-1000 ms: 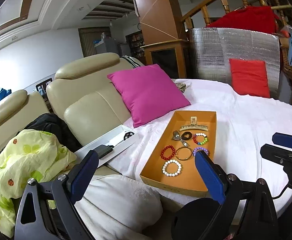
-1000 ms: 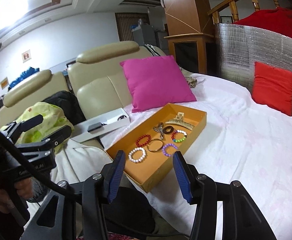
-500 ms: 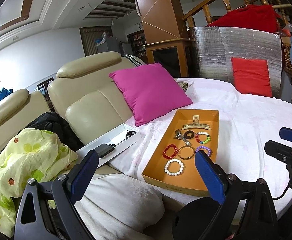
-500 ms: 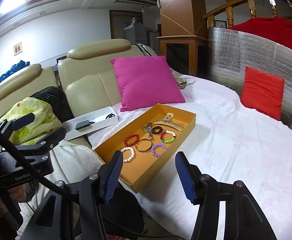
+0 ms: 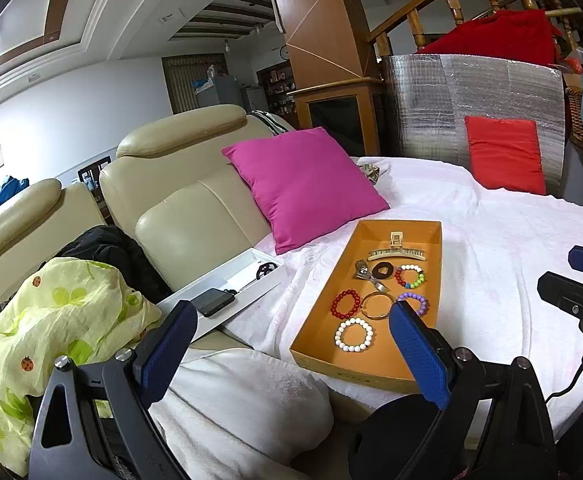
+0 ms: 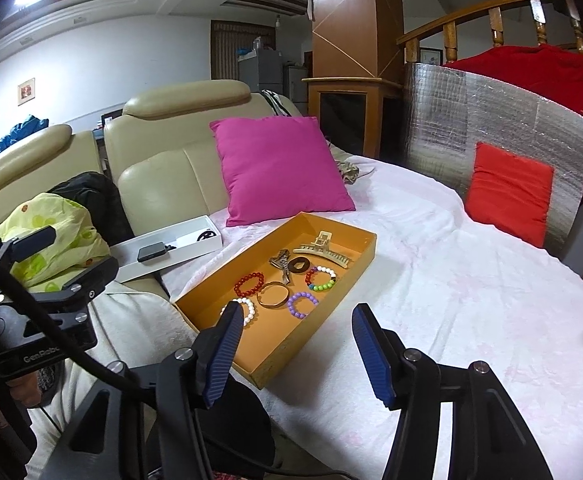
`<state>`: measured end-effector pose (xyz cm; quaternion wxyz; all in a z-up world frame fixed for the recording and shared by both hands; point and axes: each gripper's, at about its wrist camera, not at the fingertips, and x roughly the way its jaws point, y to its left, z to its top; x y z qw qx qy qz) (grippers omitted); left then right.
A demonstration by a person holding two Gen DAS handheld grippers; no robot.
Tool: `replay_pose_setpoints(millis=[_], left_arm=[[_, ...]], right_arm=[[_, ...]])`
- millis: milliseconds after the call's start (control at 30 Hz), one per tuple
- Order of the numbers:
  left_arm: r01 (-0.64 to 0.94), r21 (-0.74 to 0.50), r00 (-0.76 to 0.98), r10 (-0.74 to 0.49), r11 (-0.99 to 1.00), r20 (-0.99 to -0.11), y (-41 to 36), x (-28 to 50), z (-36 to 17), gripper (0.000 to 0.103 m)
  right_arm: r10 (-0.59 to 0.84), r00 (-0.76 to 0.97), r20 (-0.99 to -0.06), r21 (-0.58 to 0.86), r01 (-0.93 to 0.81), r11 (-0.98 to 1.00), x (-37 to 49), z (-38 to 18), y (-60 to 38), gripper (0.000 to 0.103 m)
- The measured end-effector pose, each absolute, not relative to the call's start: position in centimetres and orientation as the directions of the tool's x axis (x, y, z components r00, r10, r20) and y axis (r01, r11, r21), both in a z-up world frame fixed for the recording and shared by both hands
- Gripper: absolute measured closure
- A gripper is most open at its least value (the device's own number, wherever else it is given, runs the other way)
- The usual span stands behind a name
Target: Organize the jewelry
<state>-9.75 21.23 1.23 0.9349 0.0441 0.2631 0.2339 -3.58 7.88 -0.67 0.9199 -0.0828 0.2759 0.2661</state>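
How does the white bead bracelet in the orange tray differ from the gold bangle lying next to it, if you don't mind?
The white bead bracelet is a string of separate round white beads; the gold bangle is one smooth, thin metal ring. The white bead bracelet lies nearest the orange tray's near end; the gold bangle sits farther in, between the red and purple bracelets. Both lie flat, ungripped.

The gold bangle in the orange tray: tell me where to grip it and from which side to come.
The gold bangle lies flat on the floor of the orange tray, ringed closely by bead bracelets, so a side approach looks blocked. Probably best to come straight down from above and pinch across one section of its thin rim, one finger inside the hoop and one outside. Its nearest arc, between the white bracelet and purple bracelet, seems freest.
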Motion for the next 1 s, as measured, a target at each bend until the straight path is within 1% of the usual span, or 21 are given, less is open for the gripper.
replay_pose_setpoints(millis=[300,1000], left_arm=[[-0.419,0.211,0.750,0.468,0.883,-0.468,21.3,-9.8,1.2,0.006],[-0.435,0.222,0.719,0.485,0.872,-0.498,22.0,-9.5,0.1,0.006]], right_arm=[[0.433,0.708,-0.557,-0.018,-0.532,0.846,-3.7,-0.6,8.3,0.042],[0.397,0.705,-0.588,-0.032,-0.511,0.859,-3.2,-1.3,8.8,0.041]])
